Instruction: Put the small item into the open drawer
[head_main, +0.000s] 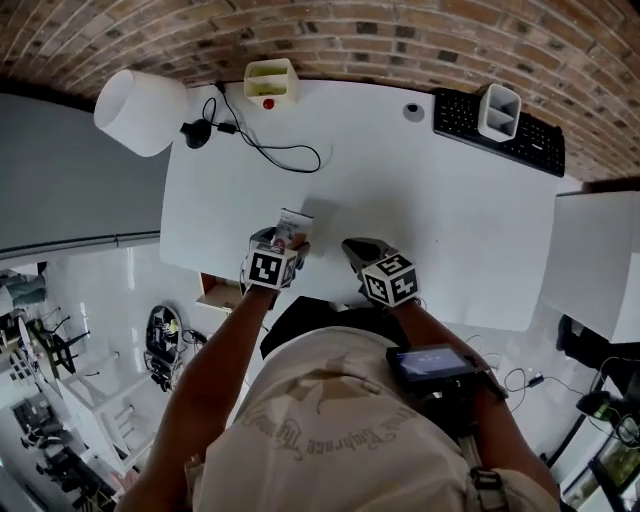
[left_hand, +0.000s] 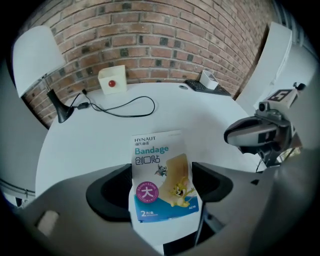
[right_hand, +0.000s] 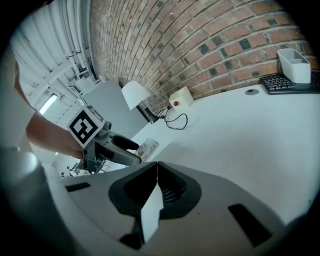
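The white worktop (head_main: 400, 200) fills the middle of the head view. A lamp (head_main: 140, 110) stands at its upper-left corner and a keyboard (head_main: 500, 130) at the upper right, both pushed back against the brick wall, which leaves the near half bare for handling.

A white tub (head_main: 498, 110) sits on the keyboard, and the right gripper view shows nothing in it. A cream box (head_main: 271, 82) with a red button stands at the top centre; I cannot tell whether it holds anything. A brown-lined opening (head_main: 215, 292) just under the worktop's near edge, at lower left, is probably the open drawer, but its inside is hidden.

The left gripper (head_main: 285, 240) is over the near edge, its fingers pinching the lower part of a bandage packet (left_hand: 162, 175). The packet stands upright, clear of the worktop, so it looks ready to be carried down to the drawer.

The right gripper (head_main: 358, 248) is just beside the left one, its fingers pressed together on nothing, apparently idle.
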